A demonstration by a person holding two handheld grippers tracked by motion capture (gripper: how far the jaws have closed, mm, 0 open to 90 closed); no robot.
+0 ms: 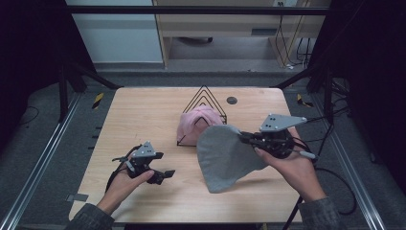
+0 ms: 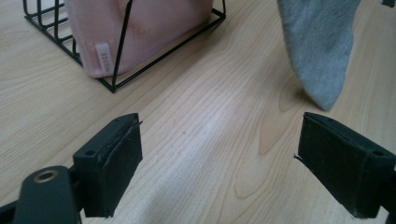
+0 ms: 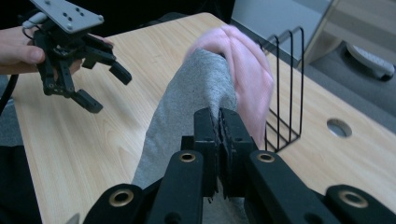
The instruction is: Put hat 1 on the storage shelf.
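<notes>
A grey cloth hangs from my right gripper, which is shut on its upper edge; its lower tip just reaches the table. In the right gripper view the jaws press together on the grey cloth. A pink cloth stands in a black wire rack just behind it, also seen as the pink cloth in the left gripper view. My left gripper is open, low over the table left of the grey cloth, holding nothing.
The wooden table has a round cable hole at the back. Black frame posts stand at both sides. Cables trail off the right edge. A desk stands beyond the table.
</notes>
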